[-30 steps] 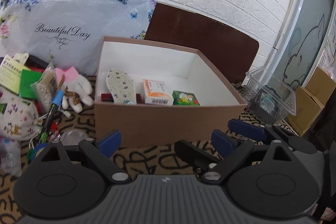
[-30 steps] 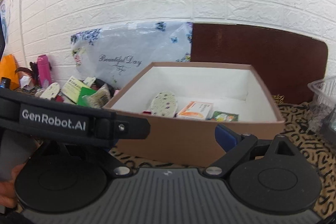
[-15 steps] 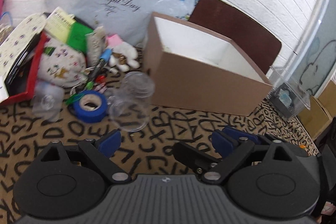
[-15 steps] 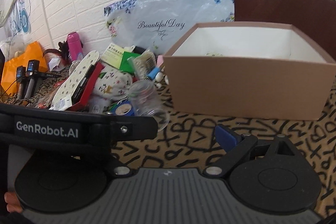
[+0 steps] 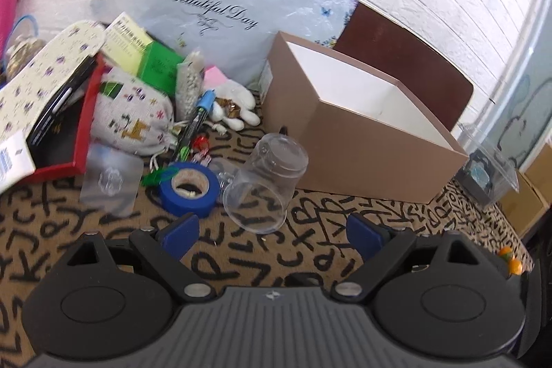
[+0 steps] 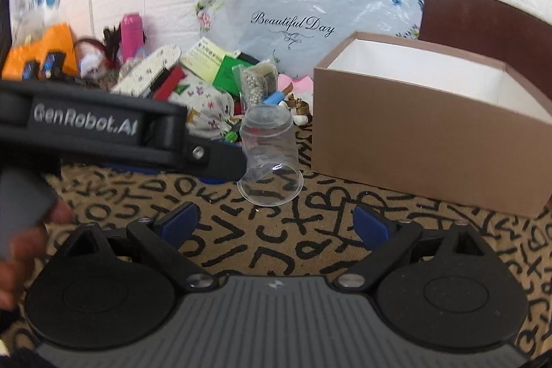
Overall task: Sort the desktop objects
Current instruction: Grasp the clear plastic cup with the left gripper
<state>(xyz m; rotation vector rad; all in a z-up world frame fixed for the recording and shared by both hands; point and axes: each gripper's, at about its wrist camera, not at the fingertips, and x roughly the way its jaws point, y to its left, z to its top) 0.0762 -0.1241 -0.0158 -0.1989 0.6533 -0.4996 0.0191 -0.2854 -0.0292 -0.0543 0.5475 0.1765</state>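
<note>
1. The inside of the brown cardboard box (image 5: 362, 140) is mostly hidden from both your cameras; only its white inner walls show, so its contents cannot be told.
2. Your left gripper's body, marked "GenRobot.AI", crosses the left of the right wrist view and covers most of the blue tape roll (image 5: 189, 188) there; a blurred hand (image 6: 20, 250) shows at that edge.
3. The clear plastic cup (image 5: 265, 181) lies tilted on its side, open mouth toward you, just left of the box and touching or nearly touching the tape roll; which one cannot be told.
4. The cup is thin, see-through and tapered; the cloth's black letters show through it. The tablecloth (image 5: 310, 250) is tan with scrawled black letters.
5. Behind the cup lies a pile: a printed cloth pouch (image 5: 134, 116), a blue-capped pen (image 5: 195, 126), a bag of white beads (image 5: 189, 81) and a clear square sheet (image 5: 110, 181). Small items in the pile are too tangled to name.
6. Your left gripper (image 5: 272, 230) is held low over the cloth, jaws spread wide and empty, the cup just ahead between the blue pads (image 5: 181, 230).
7. Your right gripper (image 6: 276, 226) is likewise released and empty, pointed at the cup.
</note>
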